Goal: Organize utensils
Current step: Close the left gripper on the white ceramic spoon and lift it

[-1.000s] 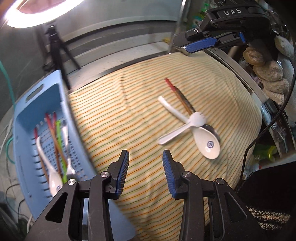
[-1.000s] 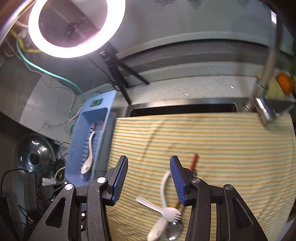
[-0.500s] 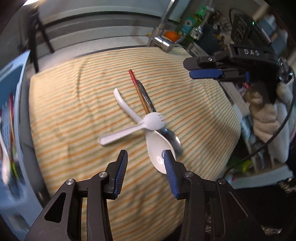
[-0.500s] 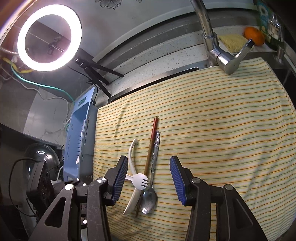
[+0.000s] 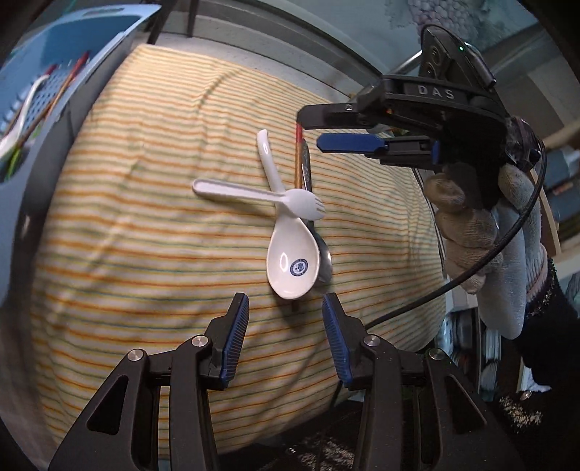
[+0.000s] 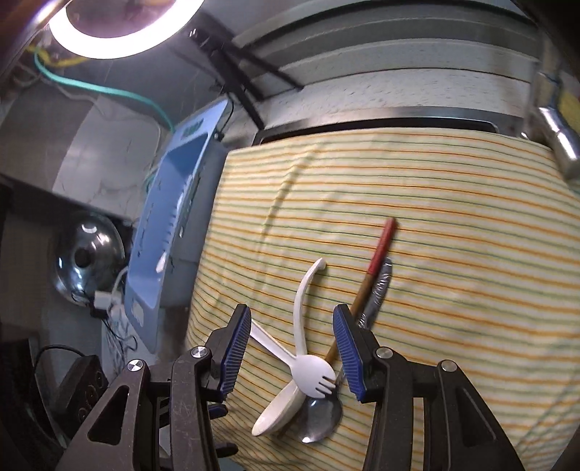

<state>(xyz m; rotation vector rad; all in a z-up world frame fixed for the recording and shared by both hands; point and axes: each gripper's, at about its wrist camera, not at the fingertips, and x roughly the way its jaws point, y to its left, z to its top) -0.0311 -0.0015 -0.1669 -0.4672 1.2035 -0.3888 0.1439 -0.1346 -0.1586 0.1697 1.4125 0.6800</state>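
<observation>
A pile of utensils lies on the striped cloth [image 5: 145, 224]: a white soup spoon [image 5: 293, 261], a white spork [image 5: 253, 195] across its handle, a red-tipped chopstick [image 5: 299, 159] and a metal spoon [image 5: 325, 261]. My left gripper [image 5: 284, 308] is open just short of the soup spoon's bowl, with nothing between its fingers. My right gripper [image 5: 308, 126] hovers open over the far ends of the chopstick and the metal spoon. In the right wrist view the gripper [image 6: 291, 319] frames the soup spoon's handle [image 6: 302, 297] and the spork [image 6: 311, 369], with the pads clear of both.
A blue basket [image 5: 43, 72] with several utensils in it stands left of the cloth, seen edge-on as the basket [image 6: 170, 224]. A faucet [image 6: 558, 141] rises at the back right. A gloved hand [image 5: 467, 217] holds the right gripper. A ring light [image 6: 119, 32] and a pot lid [image 6: 87, 257] are at the left.
The left gripper rolled and moved in on the pile, so the basket swung to that view's top left. The right gripper dropped toward the utensils, which now sit between its fingers.
</observation>
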